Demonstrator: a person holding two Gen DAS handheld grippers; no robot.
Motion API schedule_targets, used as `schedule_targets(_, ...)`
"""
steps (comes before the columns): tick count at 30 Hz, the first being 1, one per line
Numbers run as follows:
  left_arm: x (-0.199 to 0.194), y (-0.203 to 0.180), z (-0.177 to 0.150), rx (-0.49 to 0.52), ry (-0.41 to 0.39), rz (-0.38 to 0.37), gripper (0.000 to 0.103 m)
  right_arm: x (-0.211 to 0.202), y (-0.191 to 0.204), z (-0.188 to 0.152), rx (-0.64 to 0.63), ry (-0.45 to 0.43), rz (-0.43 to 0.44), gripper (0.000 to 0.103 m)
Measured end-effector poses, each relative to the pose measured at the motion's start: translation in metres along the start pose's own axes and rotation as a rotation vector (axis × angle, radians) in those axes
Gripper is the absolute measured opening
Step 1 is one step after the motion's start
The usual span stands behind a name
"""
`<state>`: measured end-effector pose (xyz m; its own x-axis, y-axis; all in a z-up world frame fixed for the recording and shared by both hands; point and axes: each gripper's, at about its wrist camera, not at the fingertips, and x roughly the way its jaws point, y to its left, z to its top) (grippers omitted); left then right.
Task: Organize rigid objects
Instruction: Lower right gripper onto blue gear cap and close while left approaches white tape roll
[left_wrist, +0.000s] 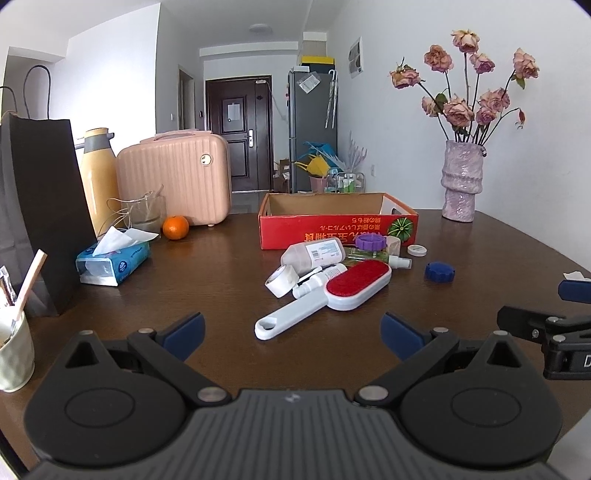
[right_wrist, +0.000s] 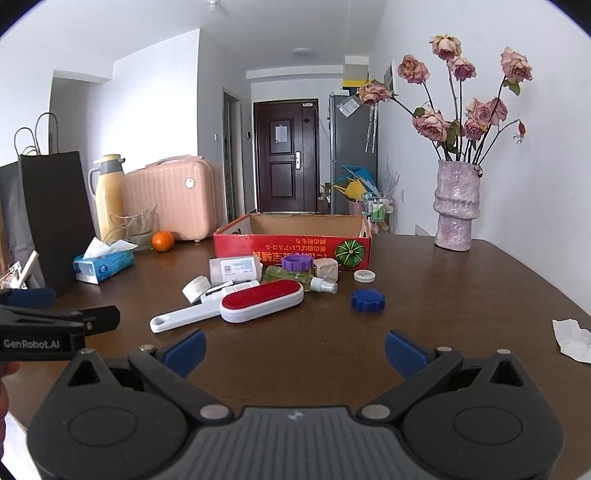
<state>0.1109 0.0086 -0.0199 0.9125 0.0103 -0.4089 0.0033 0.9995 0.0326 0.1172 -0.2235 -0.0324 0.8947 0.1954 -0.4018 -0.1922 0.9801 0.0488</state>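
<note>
A pile of small items lies on the dark wooden table in front of a red cardboard box (left_wrist: 338, 227) (right_wrist: 291, 249) with an open top. The pile holds a white lint brush with a red pad (left_wrist: 325, 291) (right_wrist: 236, 304), a white tape roll (left_wrist: 281, 280) (right_wrist: 195, 288), a white bottle (left_wrist: 314, 254) (right_wrist: 236, 268), a green spray bottle (right_wrist: 301, 278), a purple lid (left_wrist: 370, 243) (right_wrist: 297, 263) and a blue lid (left_wrist: 439, 272) (right_wrist: 367, 299). My left gripper (left_wrist: 293, 338) is open short of the brush handle. My right gripper (right_wrist: 295, 350) is open too, nothing between its fingers.
A purple vase of dried roses (left_wrist: 461, 181) (right_wrist: 456, 205) stands at the back right. At the left are a tissue pack (left_wrist: 112, 260), an orange (left_wrist: 176, 227), a pink case (left_wrist: 175, 177), a yellow flask (left_wrist: 98, 181), a black paper bag (left_wrist: 40, 210) and a cup (left_wrist: 14, 354). Crumpled paper (right_wrist: 574, 338) lies at the right.
</note>
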Motion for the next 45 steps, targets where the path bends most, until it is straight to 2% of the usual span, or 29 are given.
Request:
schedule_targets(21, 0.074, 0.016, 0.037, -0.013, 0.05, 0.017, 0.103, 0.072, -0.005, 0.035, -0.004, 0.024, 0.0, 0.103)
schedule_targets(31, 0.113, 0.019, 0.053, -0.021, 0.074, 0.022, 0.103, 0.116, -0.023, 0.044, -0.006, 0.062, -0.063, 0.103)
schedule_targets(43, 0.152, 0.022, 0.055, -0.046, 0.127, 0.056, 0.103, 0.203, -0.069, 0.047, -0.017, 0.151, -0.133, 0.101)
schedule_targets(45, 0.157, 0.022, 0.055, -0.047, 0.134, 0.064, 0.103, 0.219, -0.076, 0.046, -0.022, 0.174, -0.145, 0.096)
